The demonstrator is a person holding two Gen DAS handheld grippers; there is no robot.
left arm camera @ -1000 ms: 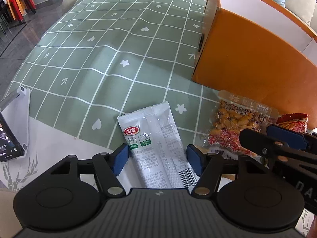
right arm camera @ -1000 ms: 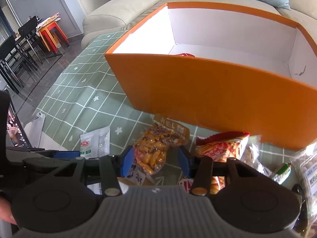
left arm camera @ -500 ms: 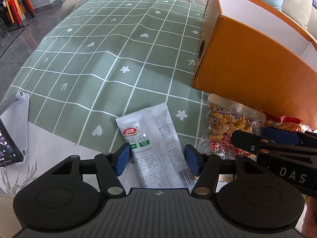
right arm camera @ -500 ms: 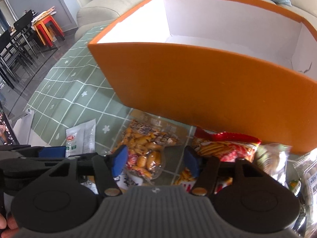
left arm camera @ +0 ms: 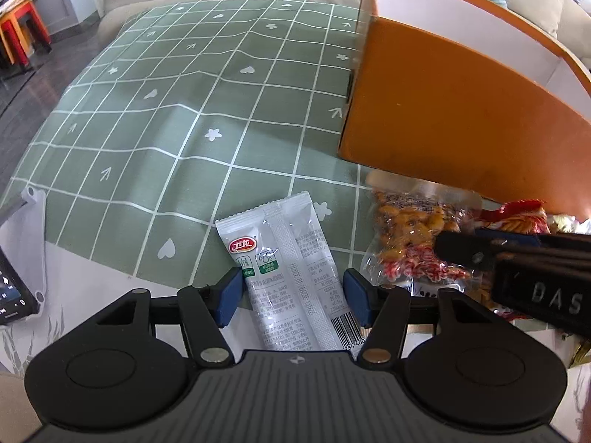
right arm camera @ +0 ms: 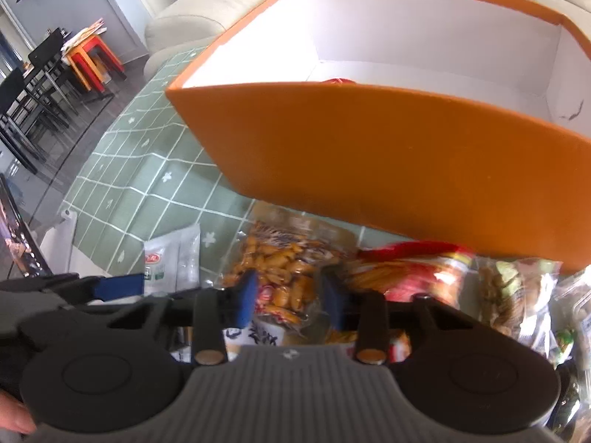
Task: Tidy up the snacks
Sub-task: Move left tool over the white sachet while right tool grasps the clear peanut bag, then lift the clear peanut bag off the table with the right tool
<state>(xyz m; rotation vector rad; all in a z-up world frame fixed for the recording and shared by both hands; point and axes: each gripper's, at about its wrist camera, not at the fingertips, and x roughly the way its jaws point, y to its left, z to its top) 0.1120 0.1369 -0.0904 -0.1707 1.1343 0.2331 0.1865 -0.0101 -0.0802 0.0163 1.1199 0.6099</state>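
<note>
Fingers of the right gripper (right arm camera: pixel 290 297) are closing around the peanut bag (right arm camera: pixel 286 269) at lower centre, not yet visibly clamped. Left gripper (left arm camera: pixel 293 297) stands released, straddling the white sachet (left arm camera: pixel 286 254) at lower centre, below the orange box (left arm camera: pixel 454 118).

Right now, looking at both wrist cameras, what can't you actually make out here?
- Orange box floor: near wall hides it in both views; only a red scrap shows.
- White packet lower end: left gripper body covers it.
- Peanut bag grip: right gripper is closing; blur hides pad contact.
- Right-edge snacks, right wrist: blurred, cut off.
</note>
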